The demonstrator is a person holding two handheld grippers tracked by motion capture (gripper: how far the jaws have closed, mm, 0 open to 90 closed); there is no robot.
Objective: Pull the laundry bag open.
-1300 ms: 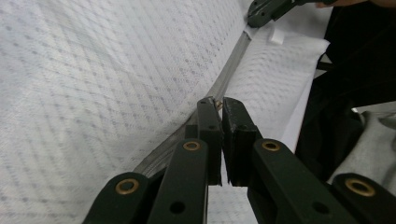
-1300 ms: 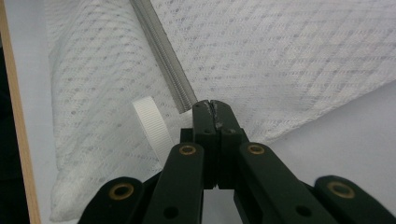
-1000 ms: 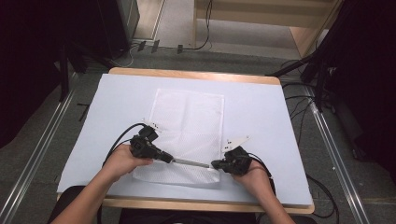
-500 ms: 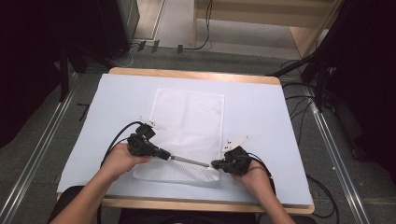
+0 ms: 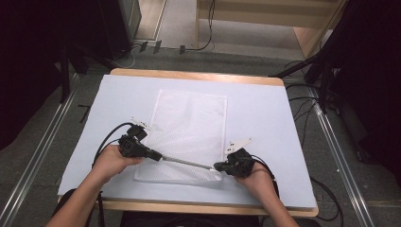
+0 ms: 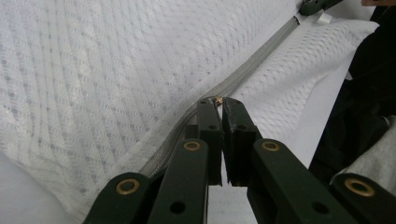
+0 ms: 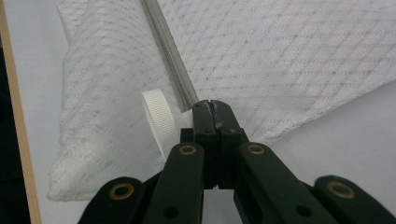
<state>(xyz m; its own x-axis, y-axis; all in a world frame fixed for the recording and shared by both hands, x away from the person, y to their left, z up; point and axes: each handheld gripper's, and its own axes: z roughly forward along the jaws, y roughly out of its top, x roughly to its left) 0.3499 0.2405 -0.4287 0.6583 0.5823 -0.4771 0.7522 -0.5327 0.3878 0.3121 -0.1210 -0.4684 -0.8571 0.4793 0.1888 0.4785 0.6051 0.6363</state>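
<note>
A white mesh bag [image 5: 189,125] lies flat on the table, with a grey zipper [image 5: 187,162] along its near edge. My left gripper [image 5: 155,155] is at the zipper's left part. In the left gripper view its jaws are shut on the small brass zipper pull [image 6: 217,99], and the zipper [image 6: 261,58] runs away towards the other gripper. My right gripper [image 5: 218,166] is shut on the zipper's right end [image 7: 211,106] at the bag's corner. A white ribbon loop [image 7: 156,122] stands just left of its jaws. The zipper is stretched taut between the two grippers.
The bag rests on a white sheet [image 5: 269,118] that covers the wooden table [image 5: 198,75]. The table's front edge [image 5: 189,207] is close to both hands. Cables trail from each gripper, and metal rails [image 5: 338,156] run along both sides on the floor.
My left gripper has slid left along the zipper, so a longer stretch of grey zipper shows between the grippers. The right gripper has kept still.
</note>
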